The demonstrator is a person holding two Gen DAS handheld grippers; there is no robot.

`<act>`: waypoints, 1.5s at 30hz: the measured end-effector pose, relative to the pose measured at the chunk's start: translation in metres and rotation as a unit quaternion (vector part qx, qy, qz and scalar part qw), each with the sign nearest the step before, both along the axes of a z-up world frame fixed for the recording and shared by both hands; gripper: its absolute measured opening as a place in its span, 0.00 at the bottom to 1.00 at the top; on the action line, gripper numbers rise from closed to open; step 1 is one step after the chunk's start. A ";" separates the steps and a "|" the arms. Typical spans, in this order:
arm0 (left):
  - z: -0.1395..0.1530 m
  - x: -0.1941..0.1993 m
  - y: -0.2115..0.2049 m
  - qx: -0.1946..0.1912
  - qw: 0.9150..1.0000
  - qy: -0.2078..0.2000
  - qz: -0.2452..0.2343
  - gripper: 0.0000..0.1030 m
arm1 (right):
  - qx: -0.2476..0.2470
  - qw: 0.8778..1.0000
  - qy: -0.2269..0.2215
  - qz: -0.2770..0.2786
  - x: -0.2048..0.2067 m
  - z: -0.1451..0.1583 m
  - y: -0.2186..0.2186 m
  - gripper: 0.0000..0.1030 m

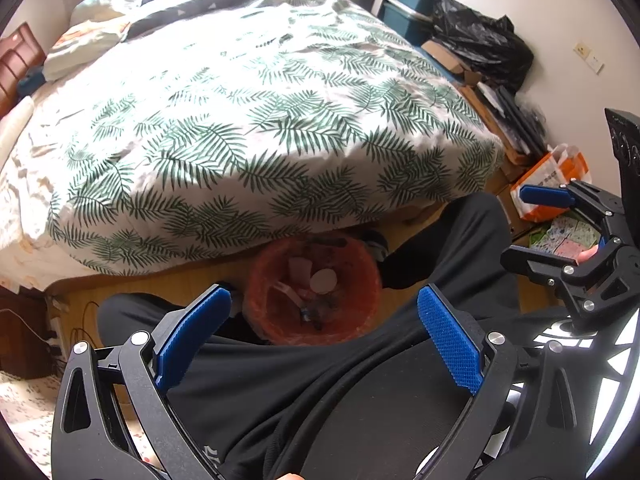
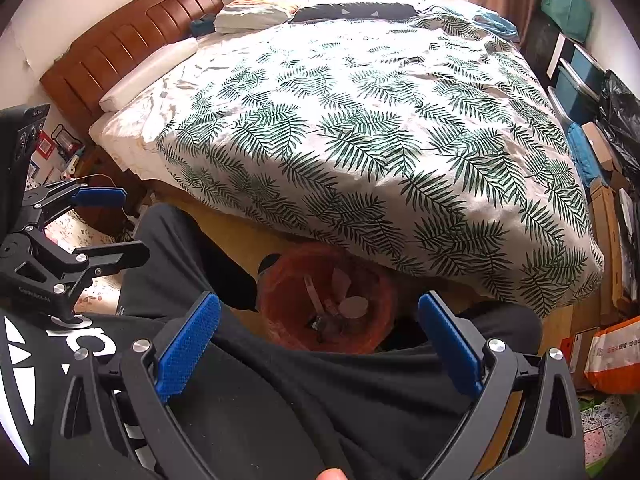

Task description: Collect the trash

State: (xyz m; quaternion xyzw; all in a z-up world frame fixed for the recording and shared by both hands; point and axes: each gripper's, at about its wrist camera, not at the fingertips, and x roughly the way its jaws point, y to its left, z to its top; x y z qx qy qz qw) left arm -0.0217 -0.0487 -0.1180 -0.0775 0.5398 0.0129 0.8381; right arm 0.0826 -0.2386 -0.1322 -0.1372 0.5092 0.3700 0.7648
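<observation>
Left wrist view looks down past the left gripper (image 1: pixel 324 300), whose blue pads (image 1: pixel 448 336) stand wide apart with nothing between them; below and between them sits an orange bin (image 1: pixel 264 280) on the wooden floor (image 1: pixel 160 284), tucked partly under the overhanging edge of the duvet (image 1: pixel 248 120); inside the bin lie a white round lid (image 1: pixel 324 280), a pale translucent cup and a few small dark scraps, too small to tell apart; the person's legs in black trousers (image 1: pixel 320 380) spread to either side of the bin; at the right edge the right gripper (image 1: pixel 524 224) shows side-on, its fingers parted and empty, with an orange-and-white bag (image 1: pixel 552 180) on the floor behind it; a black sack (image 1: pixel 480 40) and flat cardboard boxes (image 1: pixel 480 100) lie along the wall beside the bed; the right wrist view shows the same bin (image 2: pixel 280 296) between the wide blue pads (image 2: pixel 188 344) of the right gripper (image 2: pixel 320 304), with the white lid (image 2: pixel 354 306) inside it near the middle and the duvet (image 2: pixel 360 120) hanging over its far rim; the left gripper (image 2: pixel 124 224) appears at the left edge, fingers spread and holding nothing; a brown headboard (image 2: pixel 120 40) stands at the far left of the bed, with pillows (image 2: pixel 256 12) against it; the orange-and-white bag (image 2: pixel 612 356) sits at the lower right beside a box.
</observation>
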 end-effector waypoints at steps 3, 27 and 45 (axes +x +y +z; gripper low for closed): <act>0.001 0.000 -0.001 0.001 1.000 0.001 0.003 0.94 | 0.000 1.000 0.001 -0.001 0.001 -0.001 -0.001 0.95; 0.003 -0.001 -0.003 0.003 1.000 -0.002 0.000 0.94 | 0.003 1.000 -0.010 0.000 -0.001 0.004 -0.003 0.95; 0.004 0.000 -0.003 0.004 1.000 -0.004 -0.002 0.94 | 0.005 1.000 -0.014 -0.004 -0.004 0.006 -0.001 0.95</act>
